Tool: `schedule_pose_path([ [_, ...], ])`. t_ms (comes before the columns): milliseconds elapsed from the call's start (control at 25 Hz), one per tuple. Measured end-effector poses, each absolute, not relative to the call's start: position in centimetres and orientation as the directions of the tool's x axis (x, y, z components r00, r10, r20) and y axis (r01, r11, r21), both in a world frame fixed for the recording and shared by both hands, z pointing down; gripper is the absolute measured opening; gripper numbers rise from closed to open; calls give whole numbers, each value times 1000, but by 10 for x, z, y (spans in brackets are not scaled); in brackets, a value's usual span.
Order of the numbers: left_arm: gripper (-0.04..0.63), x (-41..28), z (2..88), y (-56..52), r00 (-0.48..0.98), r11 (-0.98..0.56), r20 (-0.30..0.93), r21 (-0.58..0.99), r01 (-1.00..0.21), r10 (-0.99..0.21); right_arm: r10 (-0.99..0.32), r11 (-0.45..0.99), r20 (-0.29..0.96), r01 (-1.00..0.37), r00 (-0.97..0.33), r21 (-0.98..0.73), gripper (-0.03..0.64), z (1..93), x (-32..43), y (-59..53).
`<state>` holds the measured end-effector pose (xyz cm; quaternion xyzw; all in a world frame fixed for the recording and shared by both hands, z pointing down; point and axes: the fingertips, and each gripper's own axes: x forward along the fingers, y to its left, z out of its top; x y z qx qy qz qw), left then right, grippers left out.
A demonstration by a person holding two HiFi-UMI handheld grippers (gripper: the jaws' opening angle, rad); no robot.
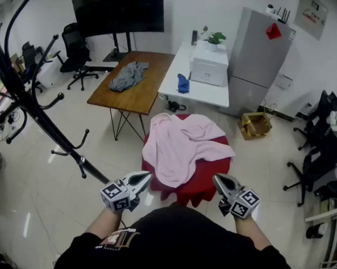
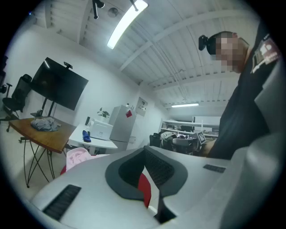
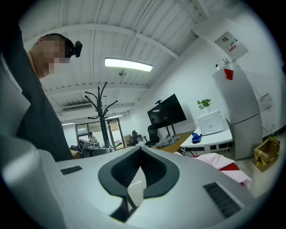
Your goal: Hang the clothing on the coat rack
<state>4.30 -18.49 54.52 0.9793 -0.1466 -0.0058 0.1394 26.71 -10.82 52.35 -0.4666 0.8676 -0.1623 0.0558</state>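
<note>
**While Both Grippers Stand Closed, the Pink Clothing Lies on the Red Tabletop**

As the head view looks steeply down, we record the black coat rack (image 1: 27, 105) as the largest item. It rises at the far left, and its curved hooks branch off the pole at several heights. A grey refrigerator (image 1: 260, 57) stands against the far wall on the right, and a dark monitor (image 1: 118, 13) stands on a stand at the back.

Between these we note a wooden tabletop (image 1: 140, 93) that carries a crumpled grey garment (image 1: 128, 75). Just beside it is a white tabletop (image 1: 176, 68) with a white box (image 1: 210, 66) and a small blue object (image 1: 183, 83) on it.

Nearer the person stands a round red tabletop (image 1: 203, 183). The pink clothing (image 1: 183, 144) lies spread across it. The clothing is rumpled, and one fold hangs over the near left edge. It is well apart from the coat rack, and neither gripper touches it.

The left gripper (image 1: 144, 177) and the right gripper (image 1: 218, 181) are held low, at the near side of the red tabletop. In the left gripper view we find the jaws of the left gripper (image 2: 144, 152) pressed together with nothing between them. The right gripper view shows the same of the right gripper (image 3: 140, 150), which is closed and empty.
</note>
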Motion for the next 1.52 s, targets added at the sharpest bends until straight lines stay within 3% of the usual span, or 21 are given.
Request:
schedule_pose_path([
  [320, 0, 34, 590, -219, 918, -881, 174, 265, -391, -355, -812, 516, 153, -815, -564, -265, 5, 566, 256, -173],
  [520, 0, 26, 627, -221, 900, -864, 276, 290, -412, -336, -767, 522, 303, -825, -565, -216, 12, 616, 229, -202],
  [800, 0, 16, 656, -213, 891, -859, 352, 317, -401, -286, -570, 663, 533, -733, -625, -151, 169, 718, 160, -212],
  [1080, 0, 0, 665, -206, 884, -846, 385, 346, -406, -266, -394, 773, 739, -632, -546, -55, 279, 814, 127, -199],
  [1280, 0, -11, 670, -209, 878, -835, 395, 358, -418, -270, -360, 779, 842, -626, -401, 35, 278, 861, 138, -199],
  [1400, 0, -13, 672, -209, 876, -833, 400, 359, -421, -270, -361, 765, 867, -640, -343, 65, 242, 877, 151, -201],
  [1520, 0, -14, 674, -208, 872, -830, 406, 358, -427, -273, -373, 735, 868, -675, -328, 61, 65, 877, 161, -205],
])
